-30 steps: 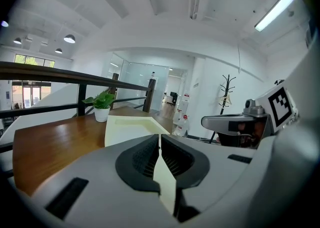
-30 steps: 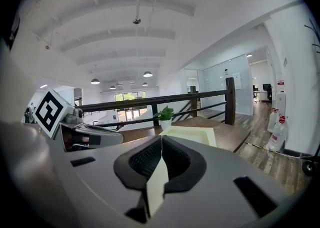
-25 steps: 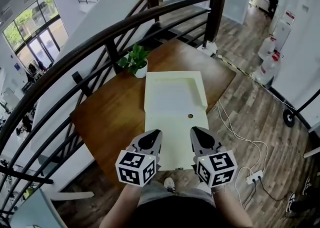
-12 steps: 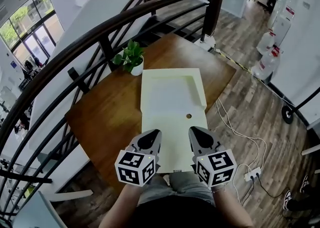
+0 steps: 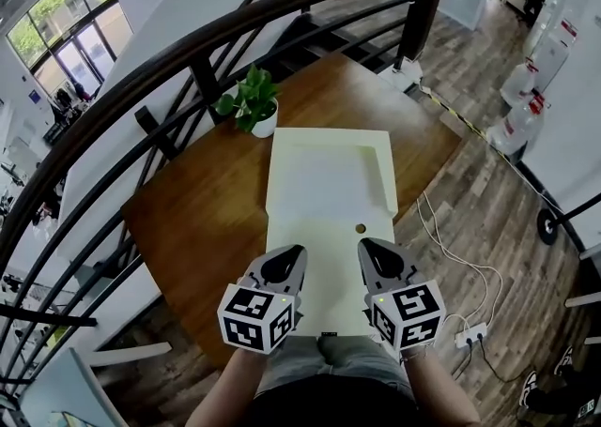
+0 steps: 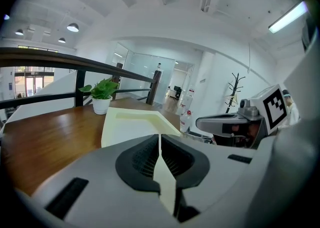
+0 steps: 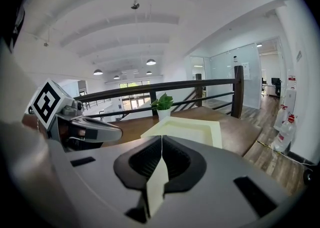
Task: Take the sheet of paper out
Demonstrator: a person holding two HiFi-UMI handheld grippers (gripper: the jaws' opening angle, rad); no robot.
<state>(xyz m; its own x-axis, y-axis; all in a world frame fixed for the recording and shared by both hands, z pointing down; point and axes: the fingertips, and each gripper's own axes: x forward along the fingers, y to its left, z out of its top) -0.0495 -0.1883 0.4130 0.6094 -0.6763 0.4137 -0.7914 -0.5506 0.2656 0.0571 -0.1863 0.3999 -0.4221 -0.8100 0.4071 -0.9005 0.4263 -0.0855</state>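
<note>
Looking down in the head view, a wooden surface (image 5: 202,205) carries a pale cream envelope (image 5: 324,251) lying flat and lengthwise away from the person, its flap end open at the far side and a small brown clasp dot near its right edge. The sheet of paper (image 5: 319,176) appears to be the whiter rectangle in the envelope's far half, framed by cream edges at the top and right (I cannot tell how far it runs under the near half). A potted plant (image 5: 252,108) stands just beyond the envelope's far left corner, beside a dark railing (image 5: 188,59). The left gripper (image 5: 290,253) and right gripper (image 5: 367,248) are held side by side over the envelope's near half, each with its marker cube toward the person, and a white power strip (image 5: 472,332) lies on the wood floor to the right. In the left gripper view, the fingers (image 6: 145,154) meet at their tips with nothing clamped; only a cream sliver of the envelope beneath shows through the slit behind them. The envelope stretches ahead toward the plant, and the right gripper sits level at the right. In the right gripper view, the fingers (image 7: 176,158) likewise stand together and empty over the cream surface, with the envelope's open end ahead and the left gripper level at the left.
</note>
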